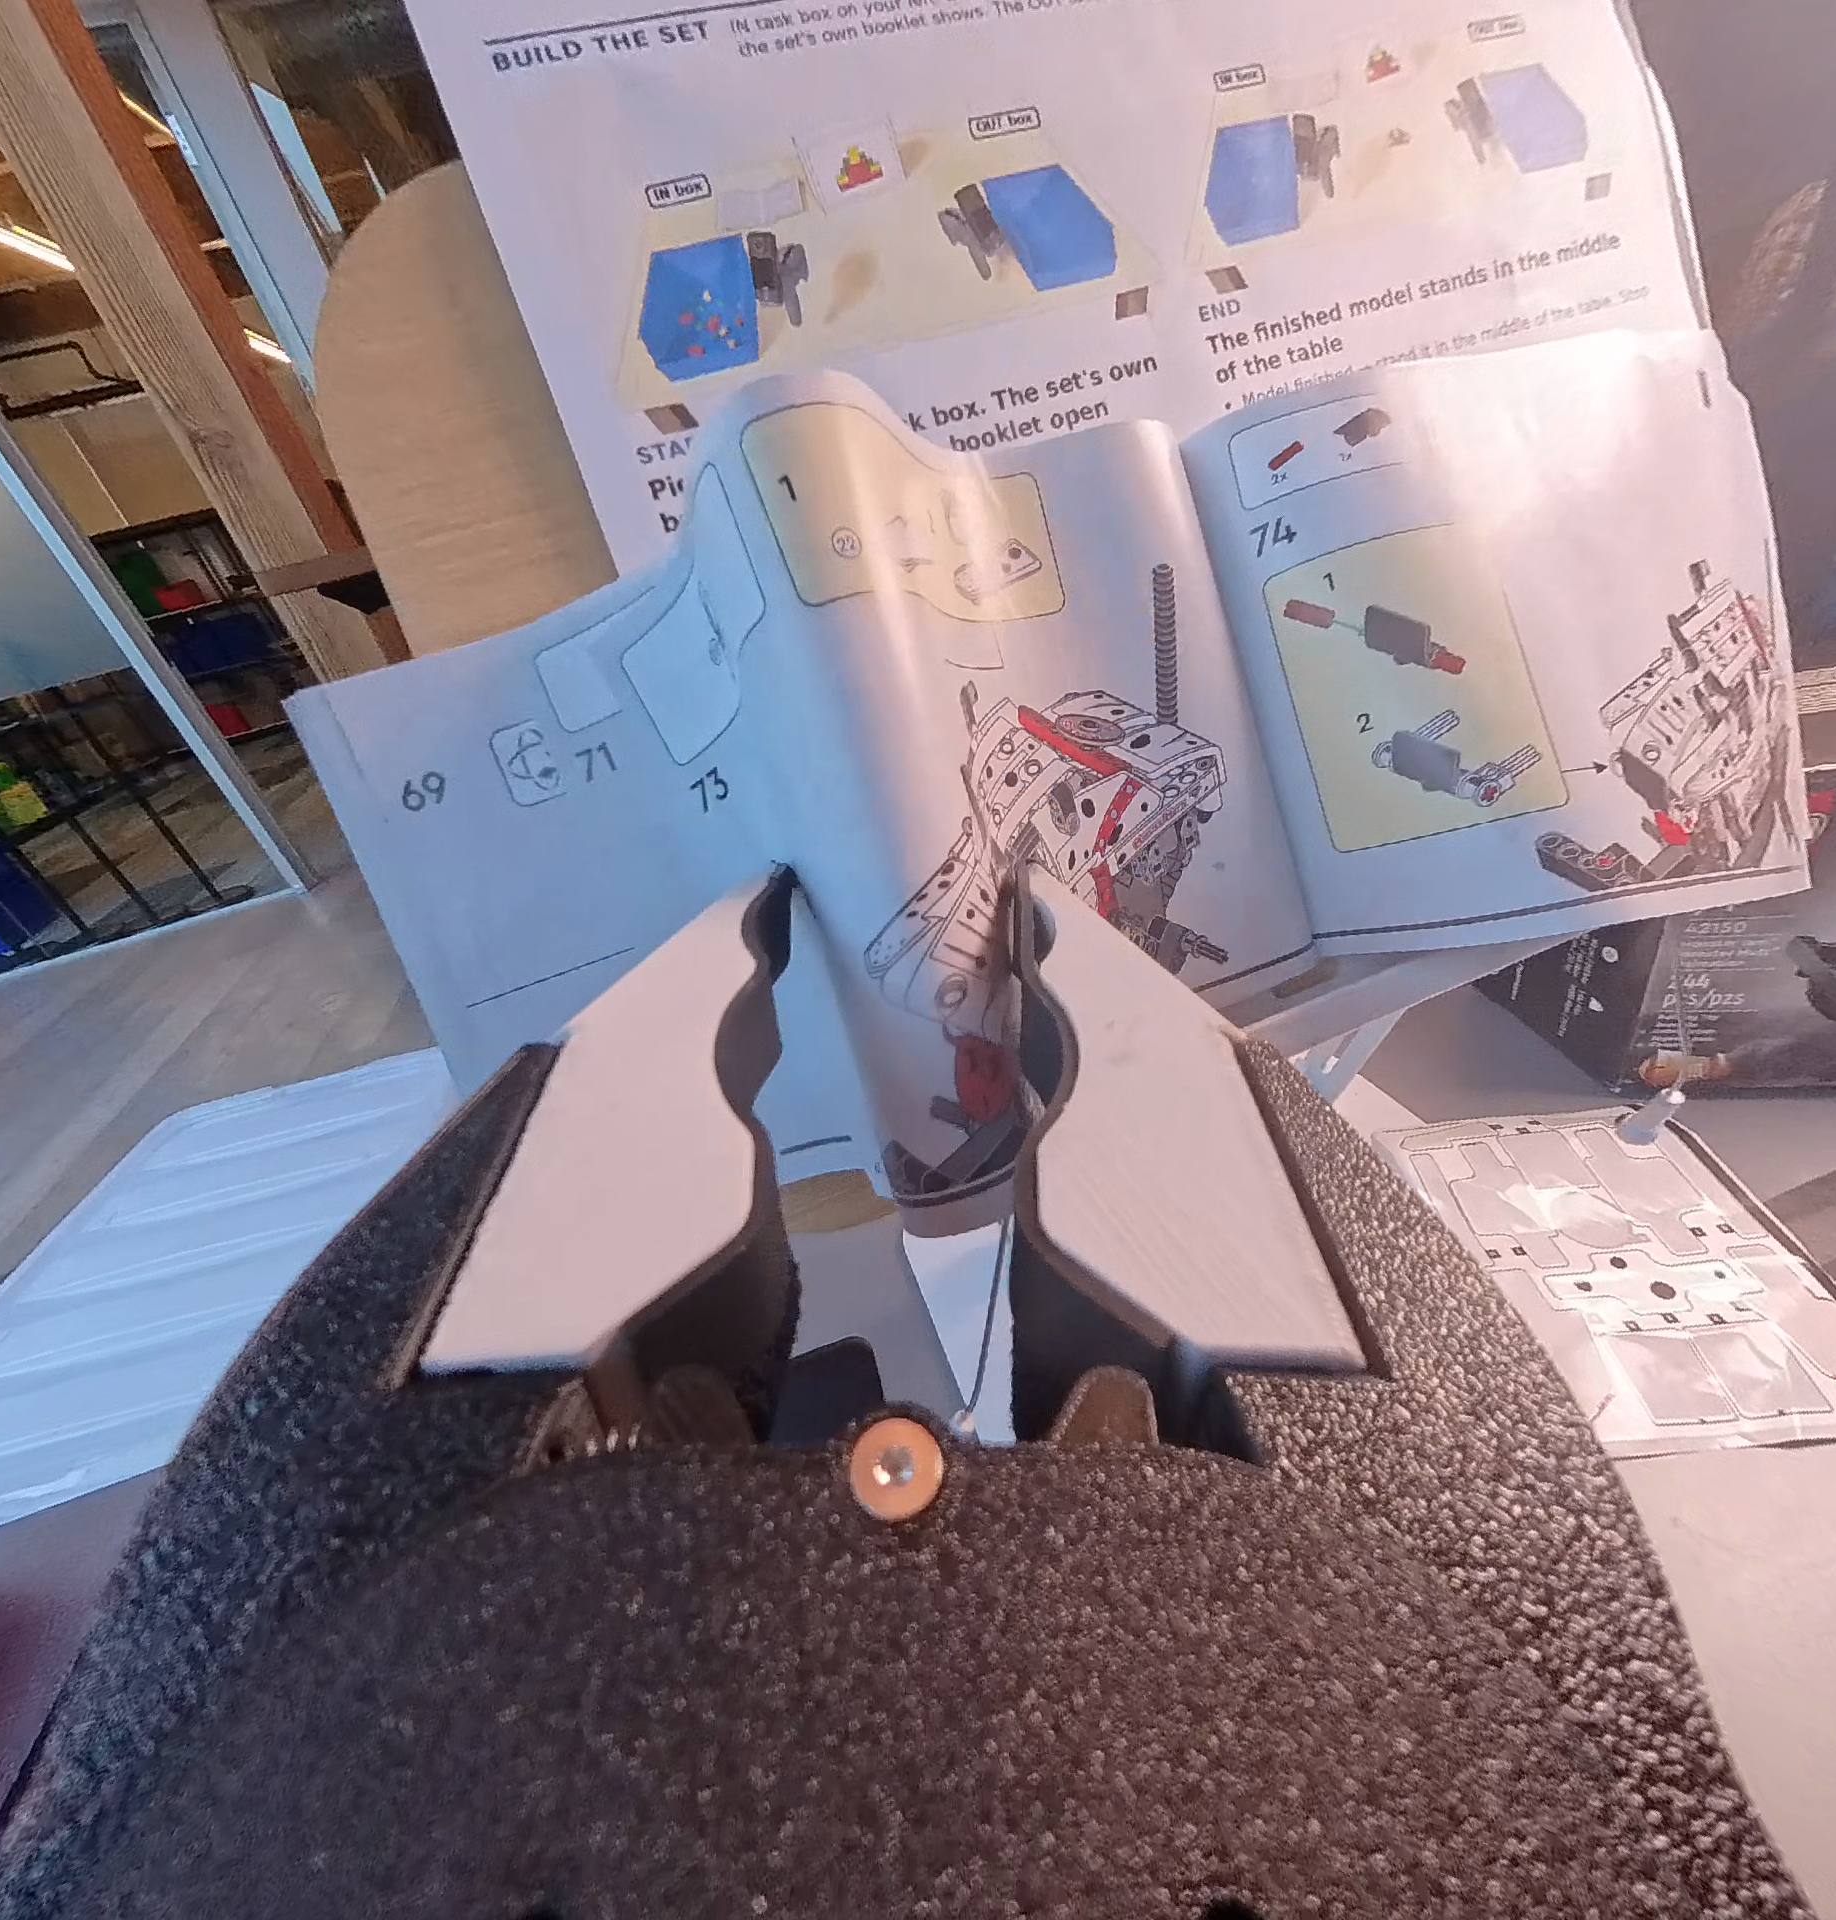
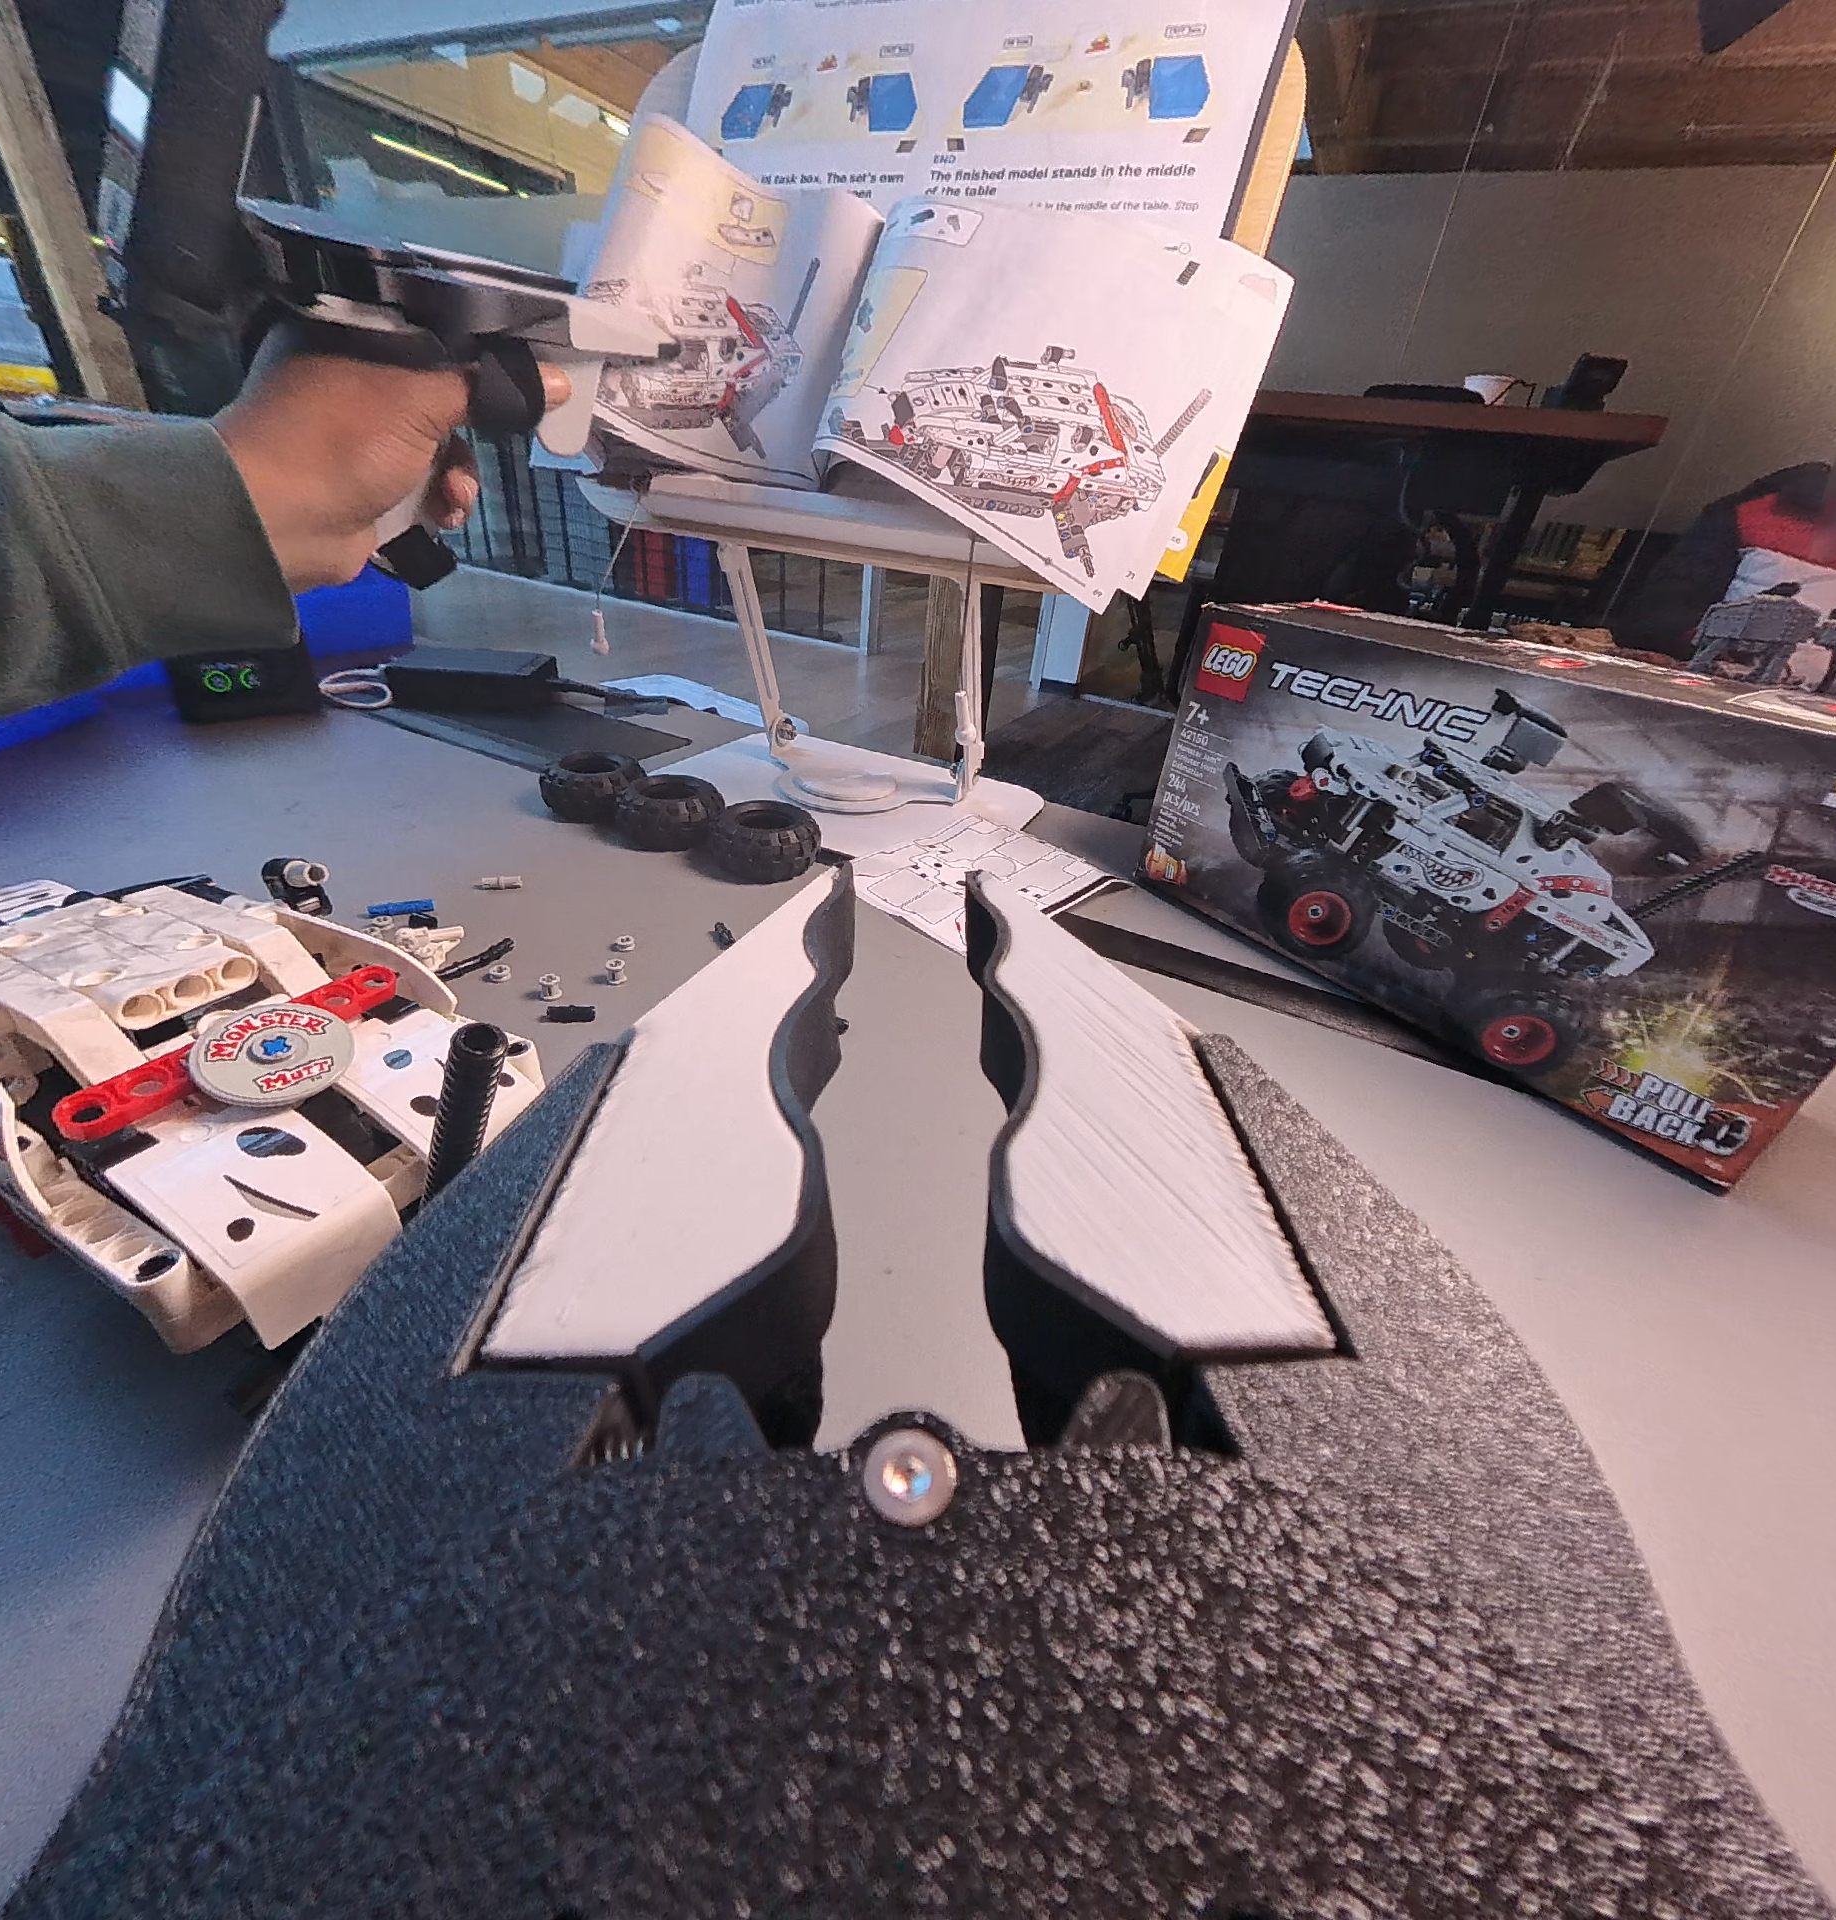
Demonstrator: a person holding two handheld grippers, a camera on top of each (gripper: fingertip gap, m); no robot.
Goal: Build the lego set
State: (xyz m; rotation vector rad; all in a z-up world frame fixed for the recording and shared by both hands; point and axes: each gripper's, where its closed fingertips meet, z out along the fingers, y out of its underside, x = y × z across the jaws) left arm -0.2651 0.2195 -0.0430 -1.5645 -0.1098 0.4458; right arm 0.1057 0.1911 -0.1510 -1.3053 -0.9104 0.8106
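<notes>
The open instruction booklet [image 1: 1413,675] rests on a white stand [image 2: 841,779]. My left gripper [image 1: 898,883] is open at the booklet's left side, with a curled page [image 1: 893,727] standing between its fingers; it also shows in the right wrist view [image 2: 602,353], held by a hand. The partly built white truck body [image 2: 197,1091], with a red beam and a round badge, lies at the left of the grey table [image 2: 1413,1351]. My right gripper [image 2: 909,878] hovers over the table, slightly open and empty. Three black tyres [image 2: 675,810] and several small loose parts [image 2: 550,966] lie beyond it.
The set's box [image 2: 1516,862] lies on the right. A sticker sheet [image 1: 1620,1278] lies by the stand's foot. A printed task sheet [image 1: 997,208] stands behind the booklet. A blue bin [image 2: 353,623] and a black adapter [image 2: 467,675] sit at far left. Left tips to right tips: about 40 centimetres.
</notes>
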